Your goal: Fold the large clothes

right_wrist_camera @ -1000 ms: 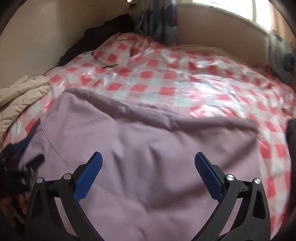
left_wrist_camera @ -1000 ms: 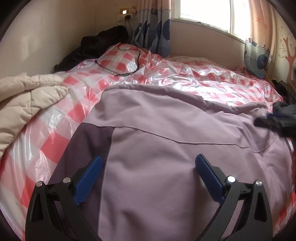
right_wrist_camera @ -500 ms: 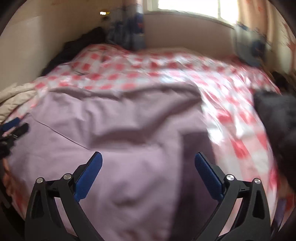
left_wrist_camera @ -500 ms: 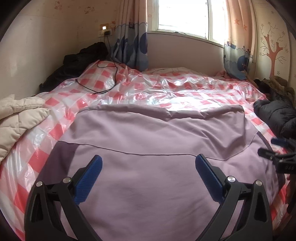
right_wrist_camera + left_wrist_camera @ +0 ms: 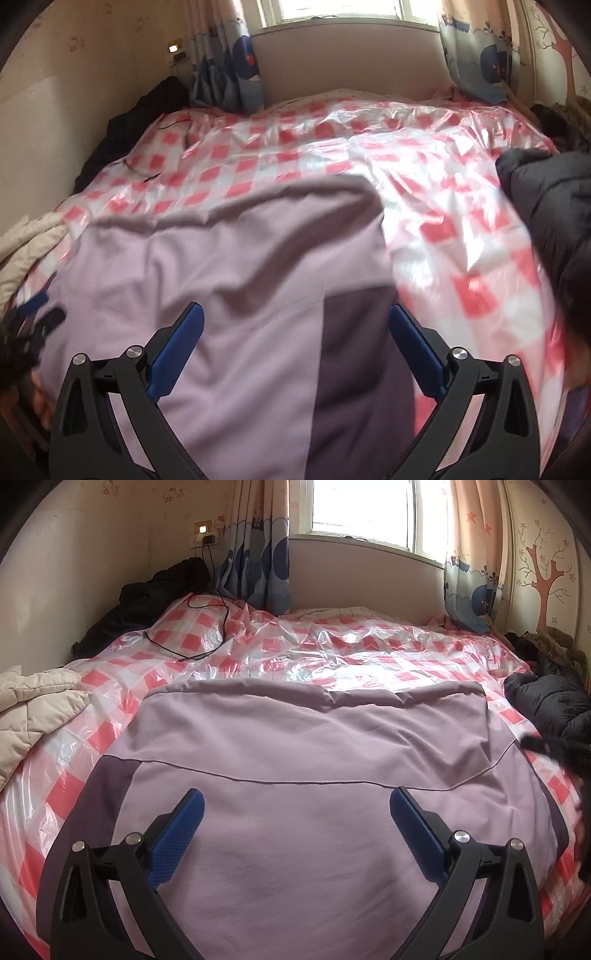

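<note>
A large lilac garment (image 5: pixel 295 760) with darker purple side panels lies spread flat on the bed, its far edge folded over. It also shows in the right wrist view (image 5: pixel 229 280), with a dark panel (image 5: pixel 354 350) near its right edge. My left gripper (image 5: pixel 295 827) is open and empty above the garment's near middle. My right gripper (image 5: pixel 295 339) is open and empty above the garment's right side. The right gripper appears blurred at the right edge of the left wrist view (image 5: pixel 554 746). The left gripper shows at the left edge of the right wrist view (image 5: pixel 37 314).
The bed carries a pink-and-white checked plastic sheet (image 5: pixel 332 653). A beige quilted coat (image 5: pixel 33 709) lies at the left. A black puffer jacket (image 5: pixel 550 701) lies at the right. Dark clothes (image 5: pixel 147 602) and a black cable (image 5: pixel 207 627) lie far left. A window and curtains stand behind.
Both grippers have swung their view to the right and pulled back; more of the far wall and window shows. The right gripper now sits over the garment's right edge. Both stay open.
</note>
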`<action>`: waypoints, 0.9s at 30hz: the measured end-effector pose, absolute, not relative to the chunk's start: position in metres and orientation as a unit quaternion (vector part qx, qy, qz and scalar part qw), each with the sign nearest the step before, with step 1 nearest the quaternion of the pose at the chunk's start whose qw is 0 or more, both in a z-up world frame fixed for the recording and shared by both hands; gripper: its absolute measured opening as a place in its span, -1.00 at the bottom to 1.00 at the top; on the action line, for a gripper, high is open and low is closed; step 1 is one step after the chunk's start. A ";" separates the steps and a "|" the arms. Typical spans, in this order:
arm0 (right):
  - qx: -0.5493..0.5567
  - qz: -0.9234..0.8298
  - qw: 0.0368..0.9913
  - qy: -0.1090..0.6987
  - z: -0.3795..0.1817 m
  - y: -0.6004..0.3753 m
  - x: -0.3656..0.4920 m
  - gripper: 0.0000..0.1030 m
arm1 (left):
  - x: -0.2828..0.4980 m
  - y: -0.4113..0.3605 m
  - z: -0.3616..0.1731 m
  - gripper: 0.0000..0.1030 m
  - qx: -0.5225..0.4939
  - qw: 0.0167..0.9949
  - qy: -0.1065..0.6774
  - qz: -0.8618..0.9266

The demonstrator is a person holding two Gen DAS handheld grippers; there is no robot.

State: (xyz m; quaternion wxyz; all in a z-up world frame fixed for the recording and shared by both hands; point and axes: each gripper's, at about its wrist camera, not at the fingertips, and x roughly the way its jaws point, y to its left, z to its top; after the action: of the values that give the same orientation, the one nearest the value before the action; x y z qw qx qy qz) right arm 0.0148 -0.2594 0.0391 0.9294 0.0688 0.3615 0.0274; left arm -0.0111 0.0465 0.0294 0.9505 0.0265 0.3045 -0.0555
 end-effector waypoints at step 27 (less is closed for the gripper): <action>0.086 0.009 0.875 0.476 -0.022 -0.262 0.192 0.89 | -0.010 0.048 0.024 0.88 0.004 0.946 0.319 -0.065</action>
State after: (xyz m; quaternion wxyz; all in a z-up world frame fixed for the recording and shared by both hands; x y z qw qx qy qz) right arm 0.1916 -0.2620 -0.0219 0.8754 0.0860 0.4756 0.0086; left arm -0.0099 0.0475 0.0244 0.9456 0.0037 0.3187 -0.0646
